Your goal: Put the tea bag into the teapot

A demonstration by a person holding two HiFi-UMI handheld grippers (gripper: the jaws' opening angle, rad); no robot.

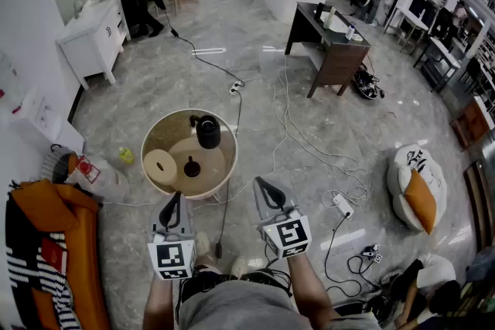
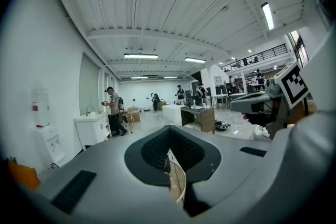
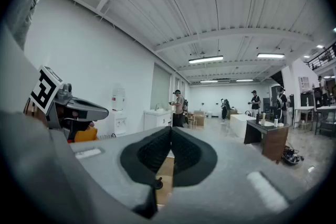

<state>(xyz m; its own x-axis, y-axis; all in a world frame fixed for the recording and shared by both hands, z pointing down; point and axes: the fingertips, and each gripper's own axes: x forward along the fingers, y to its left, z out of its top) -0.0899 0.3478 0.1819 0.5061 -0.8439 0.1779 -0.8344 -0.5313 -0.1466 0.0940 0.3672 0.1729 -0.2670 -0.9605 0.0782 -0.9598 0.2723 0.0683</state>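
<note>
First, open your jaws, since your left gripper (image 1: 175,205) and right gripper (image 1: 265,193) both hang closed and empty short of the round table (image 1: 164,134), where the black teapot (image 1: 207,131) stands at the far edge and no tea bag shows clearly.

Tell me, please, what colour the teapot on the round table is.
The teapot is black, seen best in the head view.

We count one black teapot (image 1: 207,131), one pale disc (image 1: 161,166) and one small dark piece (image 1: 192,166) on the round table (image 1: 172,134), two grippers on its near side, the left gripper (image 1: 177,197) and the right gripper (image 1: 261,183), one yellow object (image 1: 125,156) left of it, and one white beanbag (image 1: 418,185) well to its right.
</note>
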